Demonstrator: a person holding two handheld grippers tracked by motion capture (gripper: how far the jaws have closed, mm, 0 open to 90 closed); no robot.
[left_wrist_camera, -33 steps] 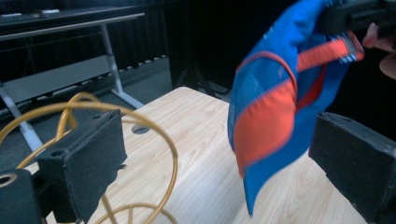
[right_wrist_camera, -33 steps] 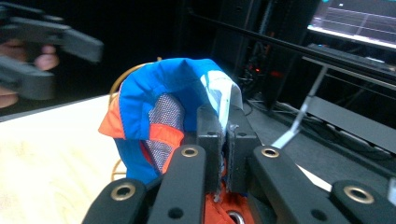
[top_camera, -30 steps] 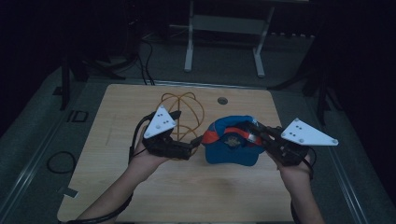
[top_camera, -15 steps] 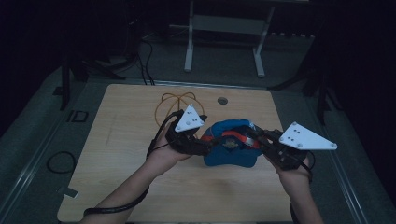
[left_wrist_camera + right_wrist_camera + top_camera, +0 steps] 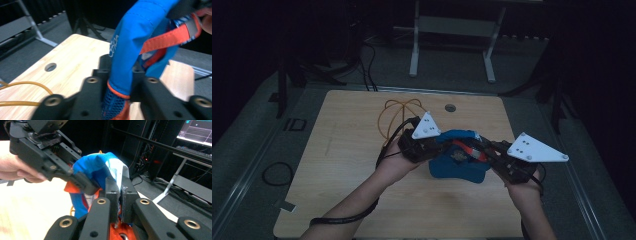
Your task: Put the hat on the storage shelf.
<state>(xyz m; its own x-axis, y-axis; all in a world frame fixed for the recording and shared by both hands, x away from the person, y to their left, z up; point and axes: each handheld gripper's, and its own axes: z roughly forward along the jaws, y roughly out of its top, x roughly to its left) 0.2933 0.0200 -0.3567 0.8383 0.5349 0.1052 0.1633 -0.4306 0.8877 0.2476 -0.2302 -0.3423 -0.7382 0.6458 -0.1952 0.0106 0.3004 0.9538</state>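
Both grippers are clamped on the same blue and orange garment [image 5: 459, 162], which looks like a small vest or cap of fabric with an orange strap. Seen from above, the left gripper [image 5: 432, 150] bites the garment's near-left edge, and its jaws have just been closing with the cloth between them; in the left gripper view the blue fabric [image 5: 135, 45] runs up from between the pads, pinched at a hem with mesh and orange trim. The right gripper [image 5: 119, 192] is pressed together on a thin fold of the same cloth, its pale lining caught in the narrow slit between the jaws, while the other gripper [image 5: 50, 162] and the hand carrying it hang just ahead and to its left. The garment is thus slung between the two tools, partly lifted off the wooden table [image 5: 347, 150], with a loop of orange cable [image 5: 399, 112] lying just beyond the left gripper. My worry is the grip depth: each tool holds only an edge, so pulling the hands apart could drag the hem out of one pair of pads and let the cloth drop. A sideways pull might also snag the strap [image 5: 172, 37] or sweep the left gripper's own trailing cable into the orange loop behind it.
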